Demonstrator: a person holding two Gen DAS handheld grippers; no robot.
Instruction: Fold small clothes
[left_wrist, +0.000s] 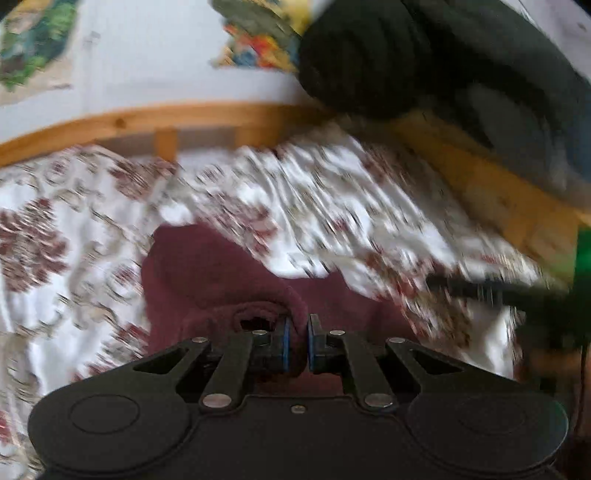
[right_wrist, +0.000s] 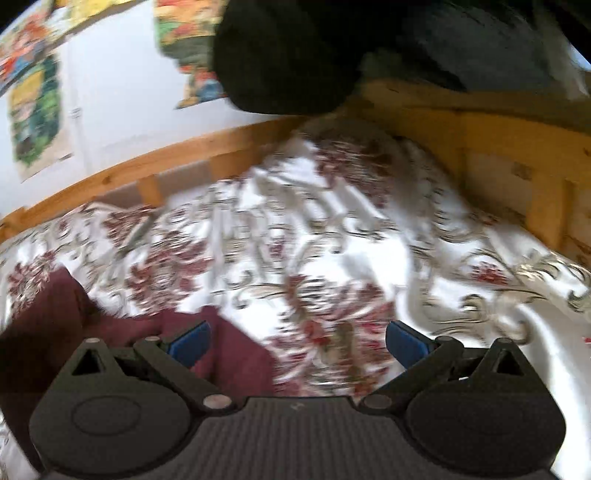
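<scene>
A small maroon garment (left_wrist: 207, 266) lies on a floral bedspread (left_wrist: 59, 229). My left gripper (left_wrist: 298, 332) is shut on a bunched fold of the maroon garment, with cloth pinched between its blue pads. In the right wrist view the same garment (right_wrist: 48, 314) lies at the lower left. My right gripper (right_wrist: 298, 339) is open and empty; its left pad (right_wrist: 190, 341) hovers over the garment's right edge and its right pad (right_wrist: 406, 341) is over the bedspread (right_wrist: 332, 240). Both views are motion-blurred.
A wooden bed frame (left_wrist: 155, 122) runs behind the bedspread and along the right (right_wrist: 517, 147). A dark bulky cloth heap (left_wrist: 424, 59) hangs over the frame's corner (right_wrist: 288, 55). Colourful posters (right_wrist: 33, 110) hang on the white wall.
</scene>
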